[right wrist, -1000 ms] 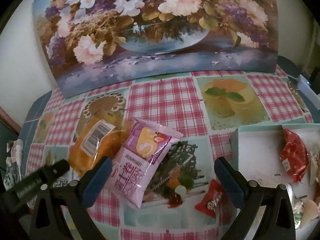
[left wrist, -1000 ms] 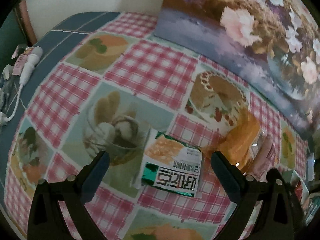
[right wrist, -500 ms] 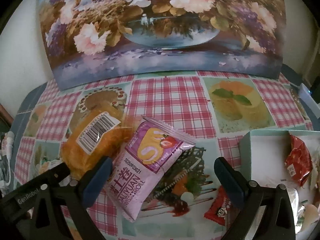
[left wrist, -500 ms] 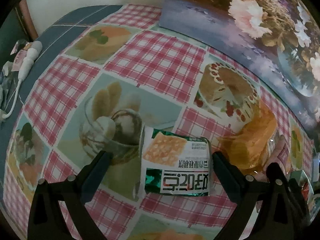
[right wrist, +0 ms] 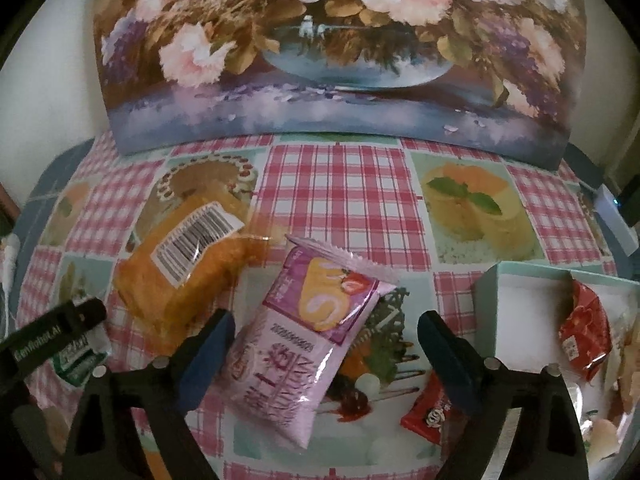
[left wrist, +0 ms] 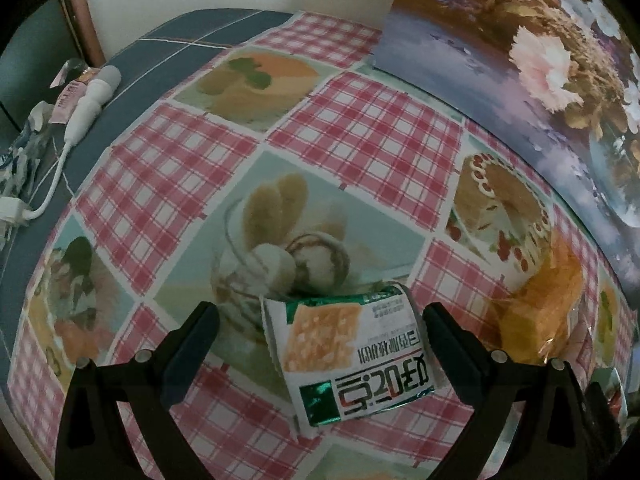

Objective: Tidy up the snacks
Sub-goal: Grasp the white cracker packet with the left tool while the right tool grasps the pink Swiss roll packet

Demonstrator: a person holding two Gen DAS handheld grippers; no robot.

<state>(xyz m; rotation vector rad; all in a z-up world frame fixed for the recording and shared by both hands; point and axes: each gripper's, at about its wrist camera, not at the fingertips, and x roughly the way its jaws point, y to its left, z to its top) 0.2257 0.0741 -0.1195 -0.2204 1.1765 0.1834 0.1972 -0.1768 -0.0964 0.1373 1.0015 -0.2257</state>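
A: What lies under the grippers?

B: A table spread with a pink-checked tablecloth (right wrist: 344,192) printed with desserts. A large flower painting (right wrist: 336,48) leans against the pale wall beyond both grippers. Far to the left of the left gripper (left wrist: 320,344), a white corded device (left wrist: 90,100) rests on the blue table edge.

A: Any containers?

B: A pale open box (right wrist: 520,300) sits to the right of the right gripper (right wrist: 326,344). It holds a red packet (right wrist: 584,332) and other wrapped things too blurred to name.

A: And the loose snacks?

B: An orange bread bag (right wrist: 188,268) with a barcode label lies ahead-left of the right gripper. A pink cake-roll packet (right wrist: 304,344) lies between its jaws, which are closing but not touching it. A small red packet (right wrist: 430,414) is just under its right finger.

A: The left gripper?

B: Spread wide. A green-and-white cracker packet (left wrist: 352,356) lies between its fingers, nearer the right one, untouched.
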